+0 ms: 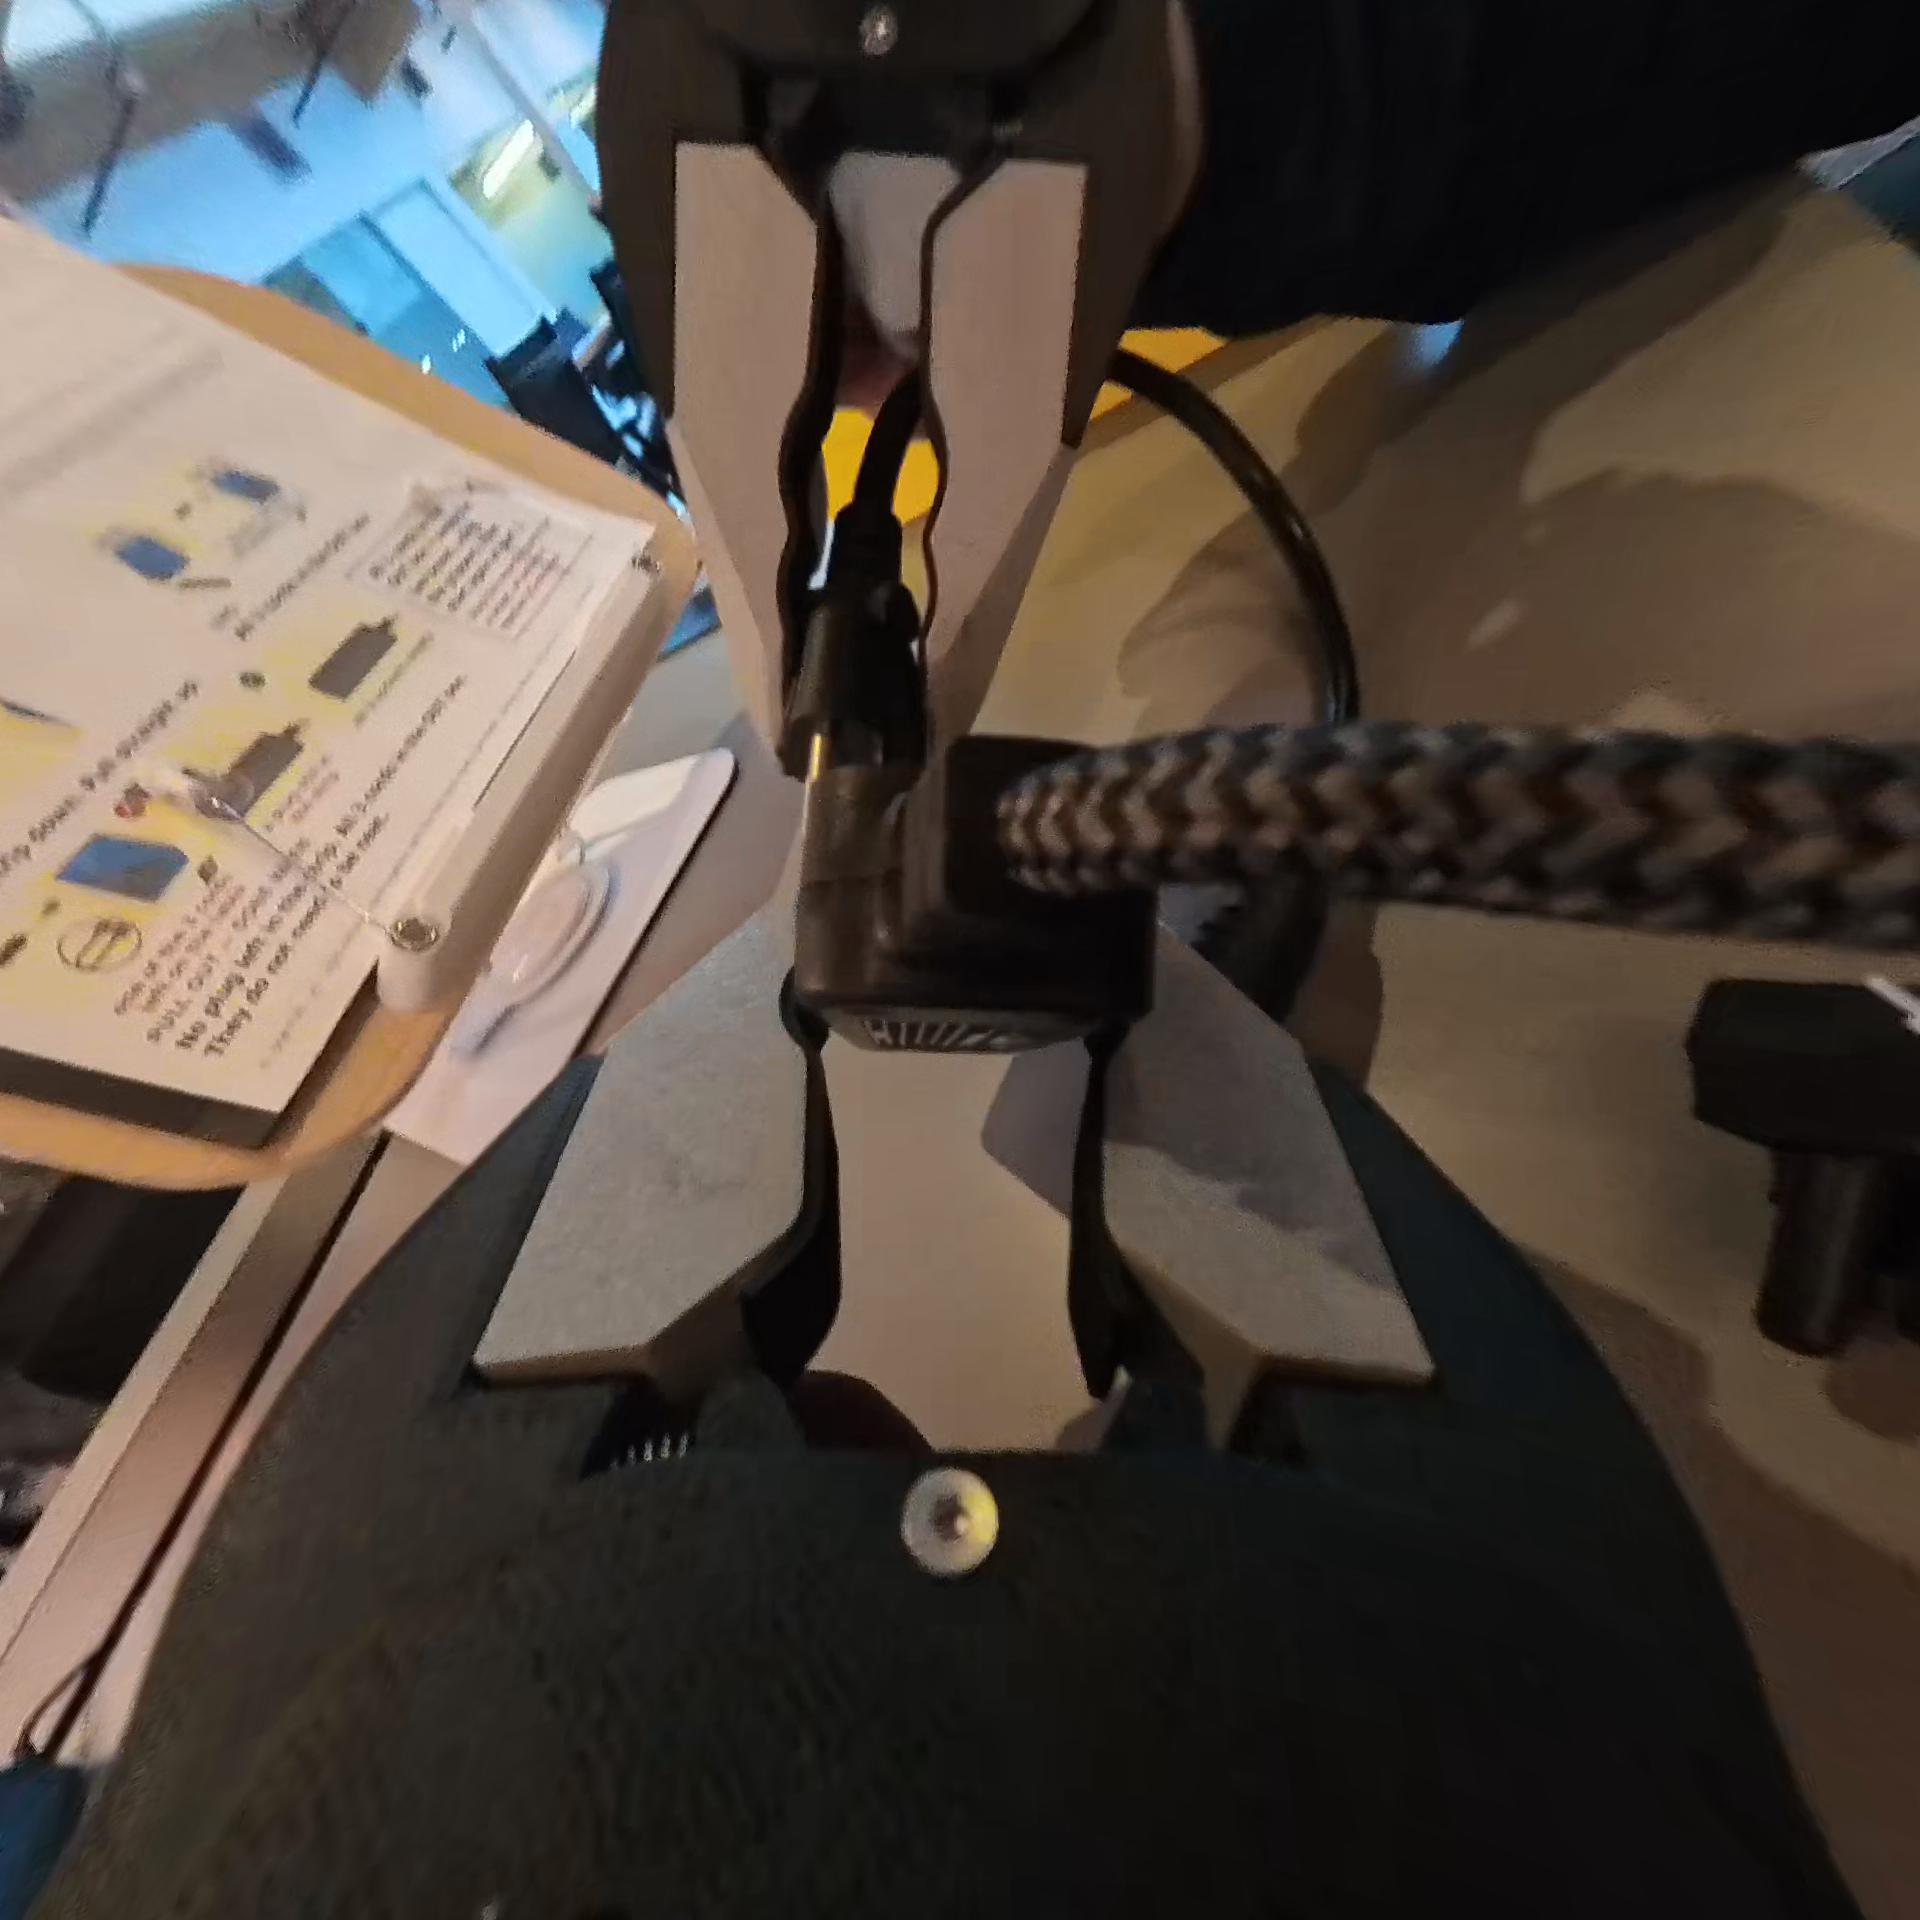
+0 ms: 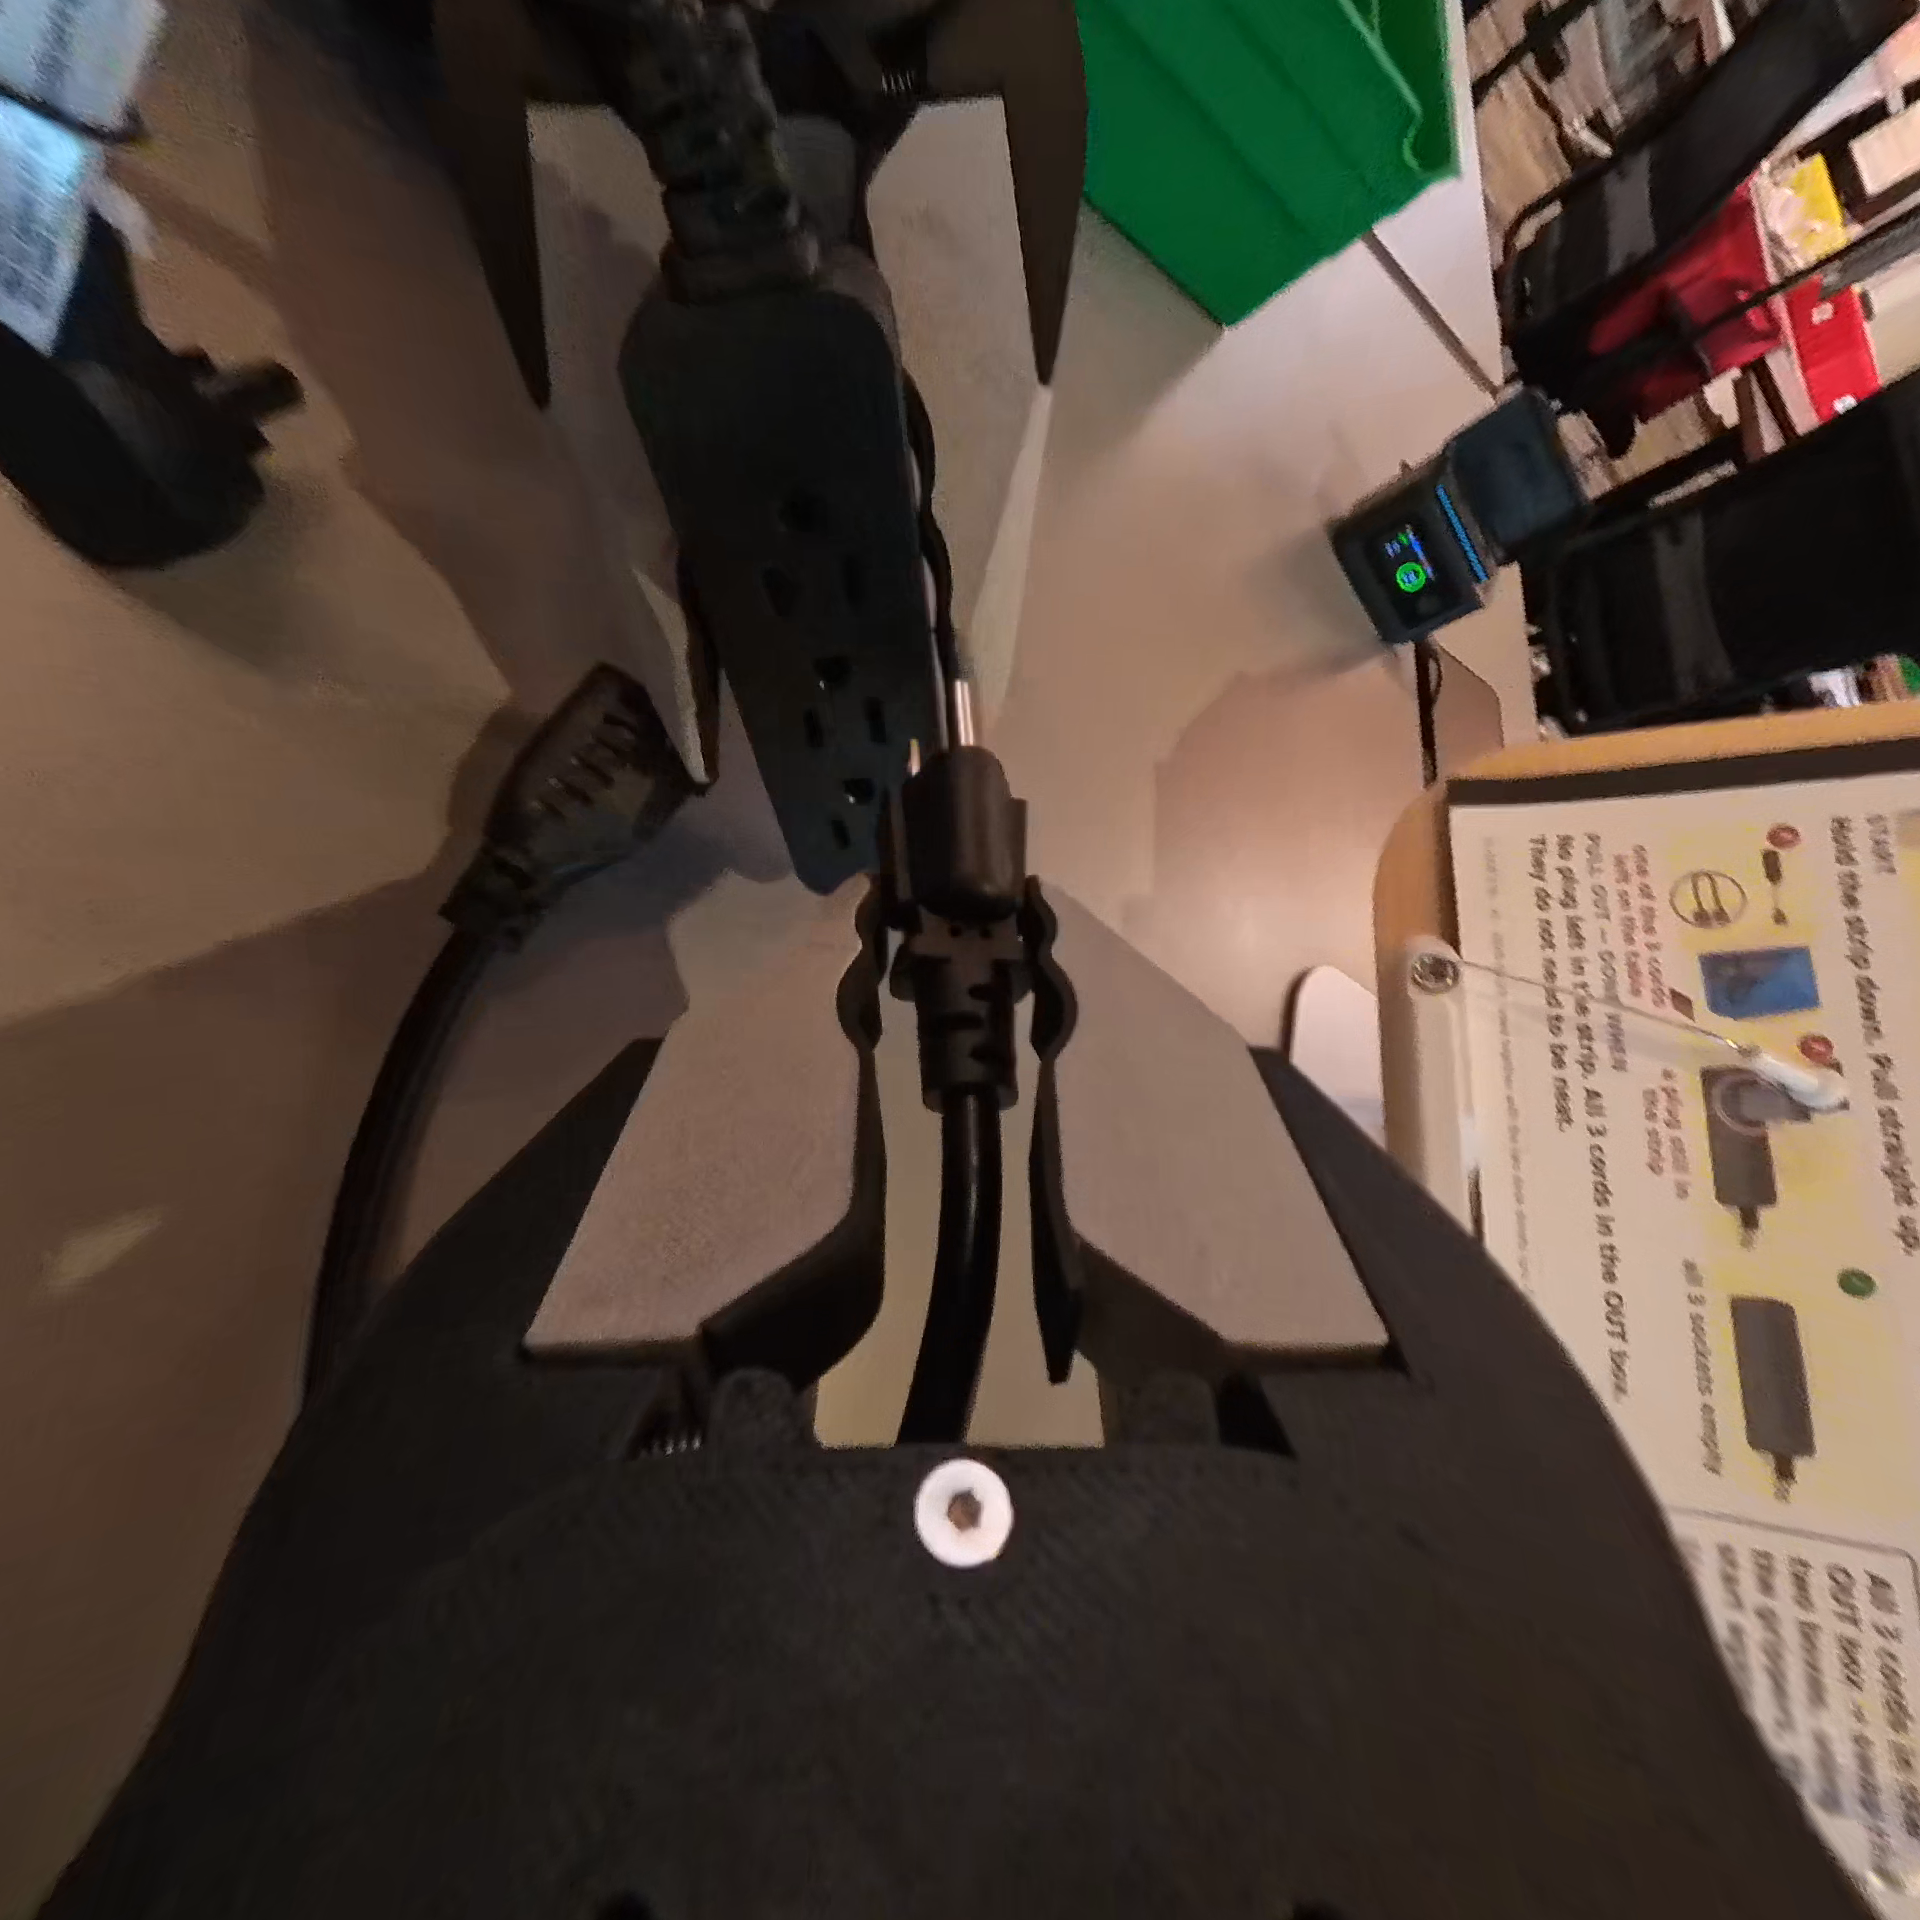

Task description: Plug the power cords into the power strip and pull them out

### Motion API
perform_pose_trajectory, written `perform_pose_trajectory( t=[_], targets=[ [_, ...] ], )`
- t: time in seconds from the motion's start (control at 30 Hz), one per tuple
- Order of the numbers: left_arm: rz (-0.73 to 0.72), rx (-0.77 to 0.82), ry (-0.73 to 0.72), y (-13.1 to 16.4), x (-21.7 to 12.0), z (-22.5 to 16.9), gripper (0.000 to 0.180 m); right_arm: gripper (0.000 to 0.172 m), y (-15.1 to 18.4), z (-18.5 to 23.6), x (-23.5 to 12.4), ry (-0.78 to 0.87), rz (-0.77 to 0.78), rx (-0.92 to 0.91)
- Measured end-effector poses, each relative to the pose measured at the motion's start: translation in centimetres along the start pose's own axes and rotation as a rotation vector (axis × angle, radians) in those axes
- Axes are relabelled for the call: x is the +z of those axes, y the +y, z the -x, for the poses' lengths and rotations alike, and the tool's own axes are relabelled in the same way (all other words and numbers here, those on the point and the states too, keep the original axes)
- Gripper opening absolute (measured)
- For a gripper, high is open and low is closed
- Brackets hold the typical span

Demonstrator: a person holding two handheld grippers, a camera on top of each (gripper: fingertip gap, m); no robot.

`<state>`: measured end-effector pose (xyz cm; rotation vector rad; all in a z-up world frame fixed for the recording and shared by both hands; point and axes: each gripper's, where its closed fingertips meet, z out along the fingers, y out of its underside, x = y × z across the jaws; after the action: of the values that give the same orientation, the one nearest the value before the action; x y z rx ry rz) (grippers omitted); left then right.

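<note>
My left gripper (image 1: 956, 1023) is shut on the cable end of the black power strip (image 1: 977, 914) and holds it. The strip's braided cable (image 1: 1455, 821) runs off to the right. In the right wrist view the strip (image 2: 790, 582) shows several bare sockets, with the left gripper (image 2: 842, 727) around it. My right gripper (image 2: 956, 935) is shut on a black plug (image 2: 961, 831), whose cord (image 2: 961, 1195) runs back between the fingers. The plug's metal prongs (image 2: 964, 717) lie bare at the strip's near right edge. In the left wrist view the right gripper (image 1: 857, 748) comes in from the top.
A second black plug with its cord (image 2: 561, 810) lies on the beige table (image 2: 208, 935) to the left. A wooden board with an instruction sheet (image 2: 1662, 1143) (image 1: 260, 675) stands close by. A green bin (image 2: 1247, 135), a small screen device (image 2: 1423, 571) and a black block (image 1: 1818, 1143) are nearby.
</note>
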<state>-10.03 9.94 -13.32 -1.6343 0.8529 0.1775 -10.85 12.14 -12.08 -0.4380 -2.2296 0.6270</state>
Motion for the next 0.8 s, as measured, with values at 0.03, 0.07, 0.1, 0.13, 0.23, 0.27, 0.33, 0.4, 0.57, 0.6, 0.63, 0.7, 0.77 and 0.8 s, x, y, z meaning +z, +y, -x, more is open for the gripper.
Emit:
perform_pose_trajectory(
  t=[0.03, 0.07, 0.1, 0.13, 0.23, 0.27, 0.33, 0.4, 0.57, 0.6, 0.63, 0.7, 0.77, 0.8],
  targets=[
    [-0.028, 0.024, -0.007, -0.4, -0.2, 0.0, 0.047, 0.022, -0.5, 0.2, -0.2, -0.014, -0.026, 0.009],
    [-0.066, 0.061, -0.023, -0.8, -0.5, 0.3, 0.047, 0.022, -1.0, 0.2, -0.5, -0.017, -0.052, 0.016],
    [-0.106, 0.084, -0.032, -1.2, -0.9, 0.4, 0.047, 0.022, -1.4, 0.1, -0.8, -0.015, -0.08, 0.023],
    [-0.142, 0.098, -0.037, -1.6, -1.2, 0.5, 0.047, 0.022, -1.7, 0.0, -1.2, -0.014, -0.105, 0.032],
    [-0.242, 0.083, -0.03, -2.7, -2.0, 0.7, 0.047, 0.022, -2.6, -0.2, -2.1, -0.011, -0.165, 0.053],
    [-0.283, 0.046, -0.011, -3.2, -2.3, 0.6, 0.047, 0.022, -2.9, -0.3, -2.4, -0.008, -0.184, 0.057],
    [-0.362, -0.031, 0.031, -4.1, -2.9, 0.6, 0.046, 0.022, -3.5, -0.5, -3.1, -0.006, -0.23, 0.071],
    [-0.439, -0.102, 0.081, -5.1, -3.7, 0.5, 0.047, 0.022, -4.2, -0.8, -4.0, -0.01, -0.284, 0.093],
    [-0.579, -0.19, 0.203, -7.0, -5.7, -0.3, 0.046, 0.021, -5.3, -1.6, -6.1, -0.011, -0.398, 0.149],
    [-0.589, -0.188, 0.218, -7.2, -5.8, -0.5, 0.046, 0.021, -5.4, -1.7, -6.3, -0.011, -0.408, 0.155],
    [-0.591, -0.179, 0.229, -7.4, -5.9, -0.7, 0.046, 0.021, -5.4, -1.7, -6.4, -0.011, -0.411, 0.157],
    [-0.581, -0.151, 0.249, -7.5, -5.9, -1.3, 0.046, 0.021, -5.3, -1.7, -6.4, -0.008, -0.408, 0.154],
    [-0.567, -0.124, 0.255, -7.5, -5.8, -1.7, 0.046, 0.022, -5.3, -1.5, -6.2, -0.012, -0.402, 0.149],
    [-0.563, -0.114, 0.257, -7.6, -5.8, -1.8, 0.046, 0.022, -5.4, -1.4, -6.1, -0.015, -0.4, 0.147]
  ],
)
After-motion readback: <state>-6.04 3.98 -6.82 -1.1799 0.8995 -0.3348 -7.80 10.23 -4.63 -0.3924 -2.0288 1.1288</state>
